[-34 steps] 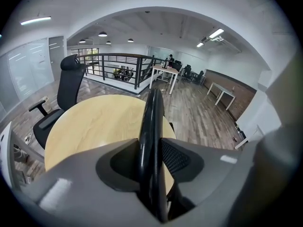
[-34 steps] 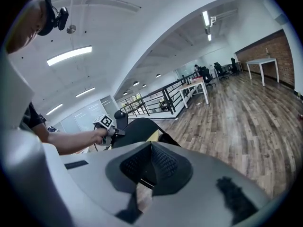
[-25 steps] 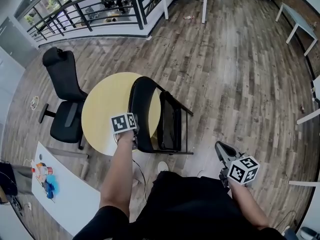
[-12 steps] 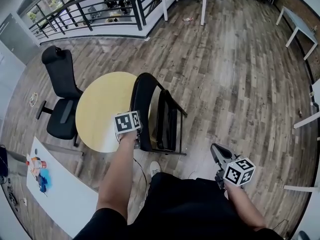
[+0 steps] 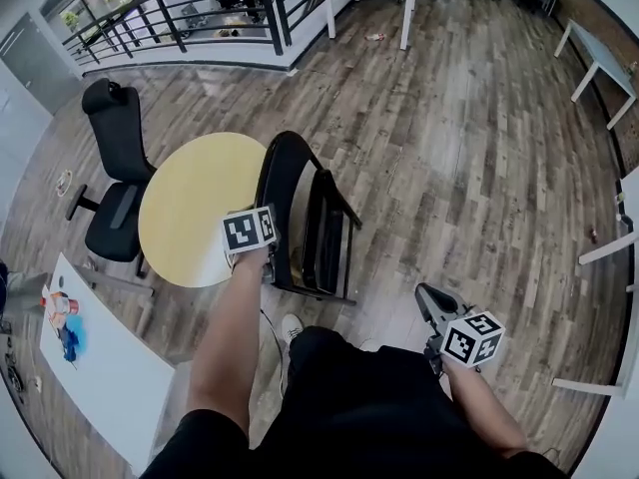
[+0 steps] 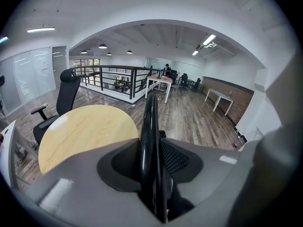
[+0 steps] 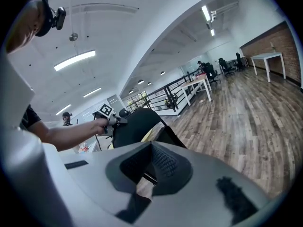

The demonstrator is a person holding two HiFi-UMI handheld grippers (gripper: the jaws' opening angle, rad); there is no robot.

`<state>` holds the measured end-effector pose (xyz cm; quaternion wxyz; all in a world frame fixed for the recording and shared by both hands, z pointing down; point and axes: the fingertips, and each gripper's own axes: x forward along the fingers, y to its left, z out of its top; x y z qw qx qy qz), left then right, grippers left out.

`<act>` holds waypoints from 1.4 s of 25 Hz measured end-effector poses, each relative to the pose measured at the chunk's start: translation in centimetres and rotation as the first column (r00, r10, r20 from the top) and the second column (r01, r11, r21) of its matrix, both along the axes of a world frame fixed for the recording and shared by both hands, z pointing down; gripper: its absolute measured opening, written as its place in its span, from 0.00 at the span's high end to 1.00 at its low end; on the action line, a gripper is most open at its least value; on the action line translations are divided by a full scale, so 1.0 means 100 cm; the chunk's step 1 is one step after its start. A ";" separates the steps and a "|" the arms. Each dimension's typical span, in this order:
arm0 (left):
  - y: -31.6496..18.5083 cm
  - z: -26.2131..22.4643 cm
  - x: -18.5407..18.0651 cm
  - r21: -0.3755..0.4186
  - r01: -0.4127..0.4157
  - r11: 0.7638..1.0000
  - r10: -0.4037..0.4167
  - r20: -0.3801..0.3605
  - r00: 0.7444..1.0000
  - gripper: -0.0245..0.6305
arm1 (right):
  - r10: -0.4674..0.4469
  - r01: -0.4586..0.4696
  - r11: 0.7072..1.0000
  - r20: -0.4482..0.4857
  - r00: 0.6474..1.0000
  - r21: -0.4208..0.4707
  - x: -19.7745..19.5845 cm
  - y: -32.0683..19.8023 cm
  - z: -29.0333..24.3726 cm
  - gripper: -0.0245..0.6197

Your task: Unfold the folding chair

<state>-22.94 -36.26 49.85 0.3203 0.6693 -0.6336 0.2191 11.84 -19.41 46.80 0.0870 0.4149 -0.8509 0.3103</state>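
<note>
In the head view the folding chair [image 5: 300, 218] stands partly folded on the wood floor just beside the round table [image 5: 190, 218], with the left gripper [image 5: 266, 265] at its curved back and the right gripper [image 5: 429, 299] well apart from it. The left gripper view shows the jaws clamped on the black edge of the chair's back. The right gripper view shows jaws pressed together on nothing, pointing toward the chair.

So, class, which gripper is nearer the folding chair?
Left. The left gripper grips the backrest edge of the folding chair; the right gripper is shut and clear of it, off to its right.
</note>
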 end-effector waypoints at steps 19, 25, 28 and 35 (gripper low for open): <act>0.004 -0.014 0.068 0.027 -0.087 0.996 0.091 -0.328 0.940 0.78 | -0.097 0.095 0.995 -0.055 0.994 -0.028 -0.047 -0.048 -0.010 0.95; 0.007 -0.016 0.078 0.030 -0.149 0.988 0.146 -0.459 0.876 0.79 | -0.062 0.055 0.997 -0.115 0.991 -0.057 -0.057 -0.066 0.007 0.95; 0.005 -0.016 0.077 0.044 -0.164 0.985 0.166 -0.457 0.874 0.79 | -0.064 0.057 0.996 -0.113 0.992 -0.065 -0.072 -0.077 0.015 0.95; 0.006 -0.014 0.077 0.054 -0.132 0.990 0.142 -0.459 0.877 0.79 | -0.196 0.182 0.978 -0.155 0.968 -0.100 -0.096 -0.086 0.029 0.95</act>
